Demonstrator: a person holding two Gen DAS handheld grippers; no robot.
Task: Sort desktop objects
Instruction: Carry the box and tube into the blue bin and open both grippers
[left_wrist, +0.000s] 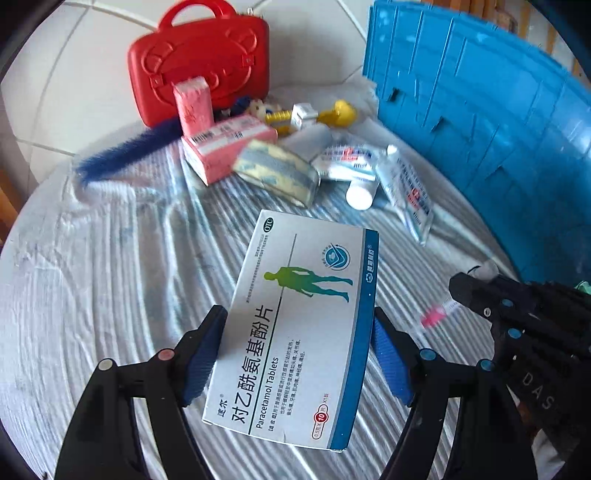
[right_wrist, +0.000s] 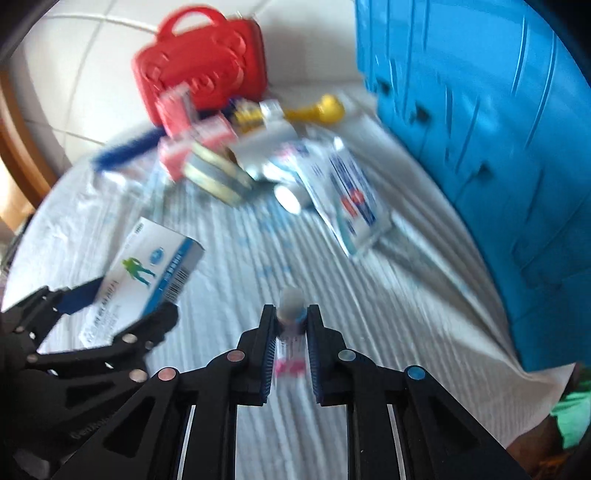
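Left gripper (left_wrist: 299, 354): jaws stood wide, blue pads pressed on both long edges of a white-and-blue paracetamol box (left_wrist: 295, 325). The box was clear of the cloth, its printed face up, tilted slightly. From the right wrist view the same box (right_wrist: 147, 273) showed at lower left, held in the left gripper (right_wrist: 122, 306), barcode end toward the middle of the table.

Right gripper (right_wrist: 291, 339): jaws nearly together, clamped on a small tube (right_wrist: 291, 332) with a pale cap and pink marking. The tube stood roughly along the fingers, cap end out. Frame blurred; label not readable. In the left wrist view the right gripper (left_wrist: 465, 288) sat at the right edge, the pink part of the tube (left_wrist: 434, 317) showing below its tips.

Table covered with a striped white cloth (left_wrist: 110, 277). At the far side lay a heap: red plastic case (left_wrist: 199, 59) upright, pink boxes (left_wrist: 221, 147), a blue fuzzy strip (left_wrist: 122, 155), a yellow toy (left_wrist: 340, 112), a white ointment tube (left_wrist: 406, 192), other cartons. Blue crate (left_wrist: 480, 122) stood at the right, just beside the heap.
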